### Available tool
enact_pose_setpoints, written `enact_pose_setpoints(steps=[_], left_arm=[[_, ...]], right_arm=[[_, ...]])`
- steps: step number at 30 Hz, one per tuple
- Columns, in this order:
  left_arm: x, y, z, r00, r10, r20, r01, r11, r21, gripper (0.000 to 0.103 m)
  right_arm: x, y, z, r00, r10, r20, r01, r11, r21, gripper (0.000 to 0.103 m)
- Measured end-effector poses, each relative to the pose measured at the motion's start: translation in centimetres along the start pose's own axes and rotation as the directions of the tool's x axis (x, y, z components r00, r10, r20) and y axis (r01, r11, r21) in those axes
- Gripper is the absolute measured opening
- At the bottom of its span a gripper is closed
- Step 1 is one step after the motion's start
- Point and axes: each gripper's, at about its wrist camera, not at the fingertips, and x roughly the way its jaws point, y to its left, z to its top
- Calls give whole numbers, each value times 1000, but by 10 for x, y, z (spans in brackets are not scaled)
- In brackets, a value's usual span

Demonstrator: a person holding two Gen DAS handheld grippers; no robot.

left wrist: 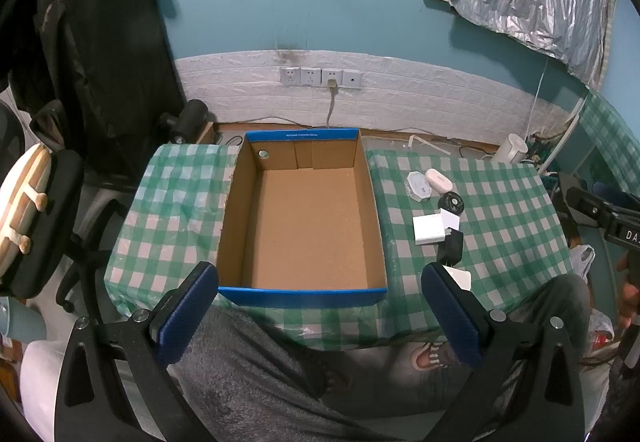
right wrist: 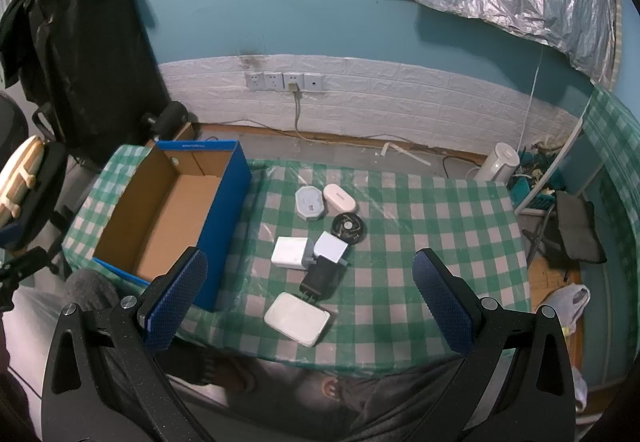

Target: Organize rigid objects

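- A teal wall with a white brick-pattern strip and a row of sockets (right wrist: 284,81) is filling the upper part of both frames; below it a bench (right wrist: 420,226) under a green-and-white checked cloth is taking up the middle.
- An open cardboard box (left wrist: 304,226) with blue outer sides is sitting on the bench, centre of the left wrist view, centre-left of the right wrist view, its inside bare.
- The left tool (left wrist: 320,306) is hanging wide open with nothing between its blue pads, just below the box's near edge in frame.
- The right tool (right wrist: 310,298) is likewise gaping wide and gripping nothing.
- A flat white case (right wrist: 297,318) is lying between its fingers in frame, on the cloth.
- Above it in frame, a black charger (right wrist: 320,276), two white chargers (right wrist: 290,252) (right wrist: 331,247), a black disc (right wrist: 349,228), a white octagonal case (right wrist: 309,203) and a white oval case (right wrist: 340,197) are clustering right of the box.
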Motion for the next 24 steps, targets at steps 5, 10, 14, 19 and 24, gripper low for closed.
enact_pose_setpoints(steps=[5,10,14,19,24], left_arm=[[0,1,-5,1000,6,-7,-6,1000,-3,102],[10,9,-2,999,12,-34,-12,1000,-8,102],[25,24,5,997,-19,-76,15,999,-45,102],[44,39,19,994,21,-112,-24,1000,-20,102],[68,61,29,988,33,-149,-37,999,-23,102]], right_arm=[[3,1,-3,1000,5,-7,-5,1000,-7,101],[12,-2,-3,999,29,-21,-30,1000,-10,101],[23,-4,-1,998,51,-41,-52,998,-46,101],[43,-5,2,986,132,-103,-143,984,-108,101],[74,-5,-4,963,185,-195,-215,966,-144,101]])
